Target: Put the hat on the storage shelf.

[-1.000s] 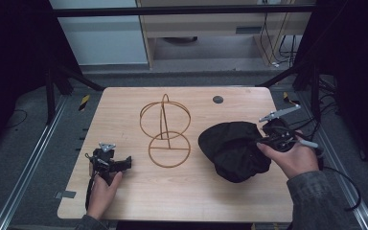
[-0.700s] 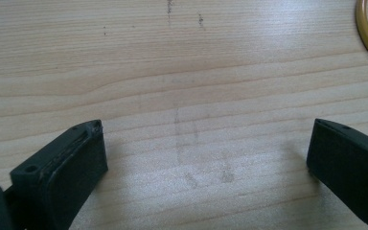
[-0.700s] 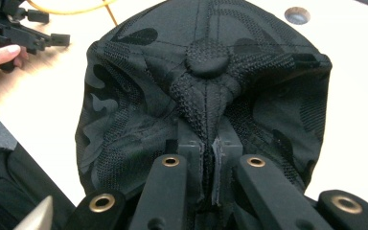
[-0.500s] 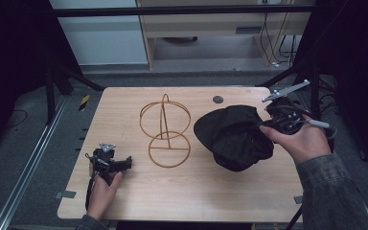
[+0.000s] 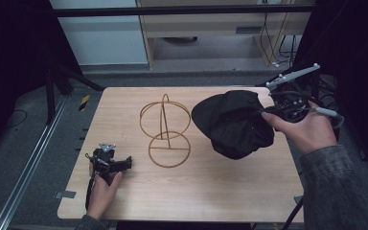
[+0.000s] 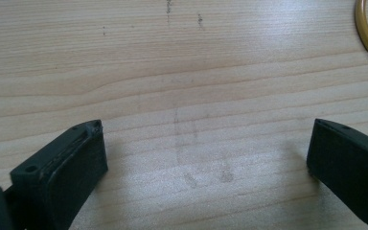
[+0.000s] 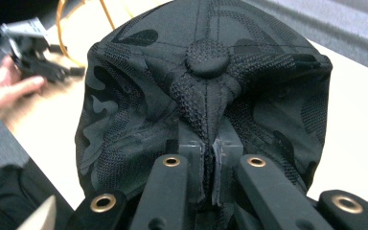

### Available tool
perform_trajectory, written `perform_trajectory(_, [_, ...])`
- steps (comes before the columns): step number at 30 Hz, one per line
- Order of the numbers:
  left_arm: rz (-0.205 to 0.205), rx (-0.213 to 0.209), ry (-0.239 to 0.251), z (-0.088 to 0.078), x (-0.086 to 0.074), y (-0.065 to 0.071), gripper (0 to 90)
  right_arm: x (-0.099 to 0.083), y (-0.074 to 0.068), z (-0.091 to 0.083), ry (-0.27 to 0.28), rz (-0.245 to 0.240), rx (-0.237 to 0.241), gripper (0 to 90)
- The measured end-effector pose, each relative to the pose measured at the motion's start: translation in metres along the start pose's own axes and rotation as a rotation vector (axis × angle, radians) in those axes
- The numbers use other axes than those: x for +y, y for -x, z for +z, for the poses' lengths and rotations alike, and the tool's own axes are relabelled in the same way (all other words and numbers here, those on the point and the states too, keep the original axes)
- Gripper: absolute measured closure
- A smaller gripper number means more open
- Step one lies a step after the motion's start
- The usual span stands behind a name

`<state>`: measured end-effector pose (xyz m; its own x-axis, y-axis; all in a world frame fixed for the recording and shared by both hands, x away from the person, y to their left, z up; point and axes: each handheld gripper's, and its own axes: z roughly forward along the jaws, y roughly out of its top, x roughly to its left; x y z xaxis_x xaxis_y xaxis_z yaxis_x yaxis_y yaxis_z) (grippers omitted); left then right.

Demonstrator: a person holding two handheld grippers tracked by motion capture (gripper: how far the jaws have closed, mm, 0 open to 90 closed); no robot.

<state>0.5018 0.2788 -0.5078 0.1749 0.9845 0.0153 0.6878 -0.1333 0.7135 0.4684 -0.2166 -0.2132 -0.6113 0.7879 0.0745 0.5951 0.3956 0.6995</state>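
The left hand (image 5: 103, 189) lies low near the front left corner of the table (image 5: 220, 191). It holds the left gripper (image 5: 124, 164), which points toward the right side of the table. Its two jaws stand wide apart with nothing between them. The right hand (image 5: 304, 129) is lifted above the right edge of the table, with the sleeve (image 5: 338, 191) coming in from the front. It holds the right gripper (image 7: 210, 158) up in the air, pointing left. Its jaws are pinched tight together on the black cap (image 5: 235, 122), which hangs from them.
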Motion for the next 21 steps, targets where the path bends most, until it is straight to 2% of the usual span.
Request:
perform_trajectory(4, [0.0,0.0,0.0,0.0,0.0,0.0,0.0,0.004,-0.001,-0.003,0.052,0.003,0.018,85.6])
perform_trajectory(5, [0.0,0.0,0.0,0.0,0.0,0.0,0.0,0.008,-0.004,-0.004,0.09,0.012,0.042,85.6])
perform_trajectory(8, [0.0,0.0,0.0,0.0,0.0,0.0,0.0,0.015,-0.008,-0.004,0.122,0.01,0.062,85.6])
perform_trajectory(15, [0.0,0.0,0.0,0.0,0.0,0.0,0.0,0.03,-0.019,0.0,0.143,-0.009,0.073,85.6])
perform_trajectory(16, [0.0,0.0,0.0,0.0,0.0,0.0,0.0,0.037,-0.025,0.002,0.152,-0.018,0.08,85.6])
perform_trajectory(21, [0.0,0.0,0.0,0.0,0.0,0.0,0.0,0.049,-0.033,0.011,0.167,-0.026,0.113,85.6])
